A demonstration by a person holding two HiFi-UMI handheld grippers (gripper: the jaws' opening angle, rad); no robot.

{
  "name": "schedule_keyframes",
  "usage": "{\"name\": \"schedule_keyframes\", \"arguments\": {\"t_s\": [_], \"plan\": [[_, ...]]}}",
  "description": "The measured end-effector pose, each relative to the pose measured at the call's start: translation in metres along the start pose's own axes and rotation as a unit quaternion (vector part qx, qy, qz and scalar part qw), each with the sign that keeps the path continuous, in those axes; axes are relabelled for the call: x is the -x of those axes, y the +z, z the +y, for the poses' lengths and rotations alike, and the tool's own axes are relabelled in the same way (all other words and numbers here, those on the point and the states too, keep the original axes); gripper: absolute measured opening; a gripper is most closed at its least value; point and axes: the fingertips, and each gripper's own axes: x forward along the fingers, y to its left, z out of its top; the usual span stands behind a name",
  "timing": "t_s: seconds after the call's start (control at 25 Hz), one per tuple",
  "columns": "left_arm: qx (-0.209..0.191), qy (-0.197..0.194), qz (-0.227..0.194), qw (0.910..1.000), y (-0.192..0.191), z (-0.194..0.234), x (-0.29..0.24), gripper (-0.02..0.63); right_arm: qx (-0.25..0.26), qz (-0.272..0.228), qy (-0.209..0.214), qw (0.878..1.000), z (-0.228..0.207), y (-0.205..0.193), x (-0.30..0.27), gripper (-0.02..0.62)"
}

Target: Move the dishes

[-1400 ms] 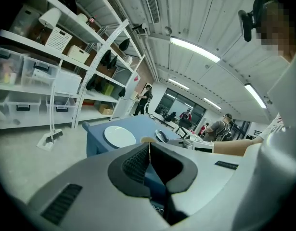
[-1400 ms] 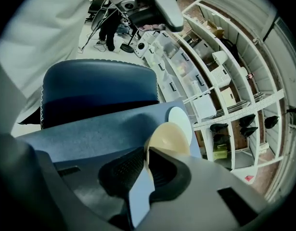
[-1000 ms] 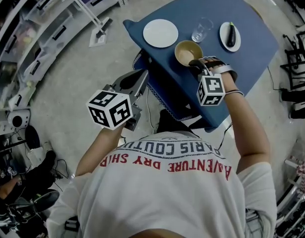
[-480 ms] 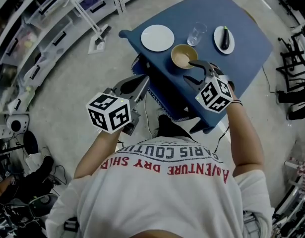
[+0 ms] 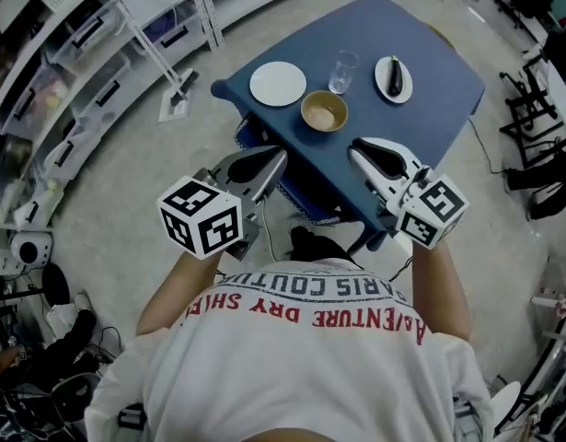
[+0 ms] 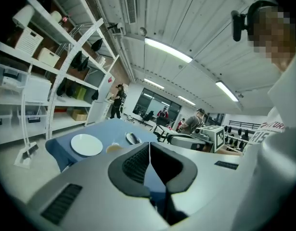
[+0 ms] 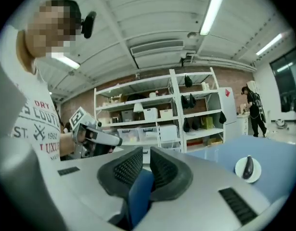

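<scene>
A tan bowl (image 5: pixel 323 111) stands on the blue table (image 5: pixel 421 118), close to its near edge. Behind it are a white plate (image 5: pixel 277 83), a clear glass (image 5: pixel 341 70) and a small plate with an eggplant (image 5: pixel 393 78). My right gripper (image 5: pixel 356 145) hovers above the table's near edge, short of the bowl, shut and empty. Off the table's left corner, my left gripper (image 5: pixel 281 155) is also shut on nothing. The left gripper view shows the white plate (image 6: pixel 86 144), the bowl (image 6: pixel 114 148) and the jaws (image 6: pixel 149 146) pressed together. The right gripper view shows the eggplant plate (image 7: pixel 247 168).
White shelving (image 5: pixel 89 53) with boxes and bins lines the left side of the room. A white stand's foot (image 5: pixel 177 99) rests on the floor left of the table. Black racks (image 5: pixel 531 109) stand to the right. Several people are far off in the left gripper view.
My right gripper has let go of the bowl's rim, pulled back toward the person and shut. The bowl stays on the table. The left gripper has barely moved.
</scene>
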Motion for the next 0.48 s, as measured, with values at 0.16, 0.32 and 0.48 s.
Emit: {"name": "schedule_keyframes", "arguments": {"t_s": [0.16,0.32,0.48], "plan": [[-0.029,-0.033,-0.019,0.9989,0.014,-0.033,0.008,0.032,-0.048,-0.062,0.011,0.997,0.017,0.019,0.025,0.028],[-0.035,-0.038,-0.031,0.9982,0.020,-0.047,0.011,0.032,-0.061,-0.090,0.014,0.994,0.033,0.030,0.040,0.023],[-0.043,-0.044,-0.030,0.9976,0.021,-0.059,0.010,0.032,-0.059,-0.098,0.020,0.993,0.045,0.035,0.046,0.023]]}}
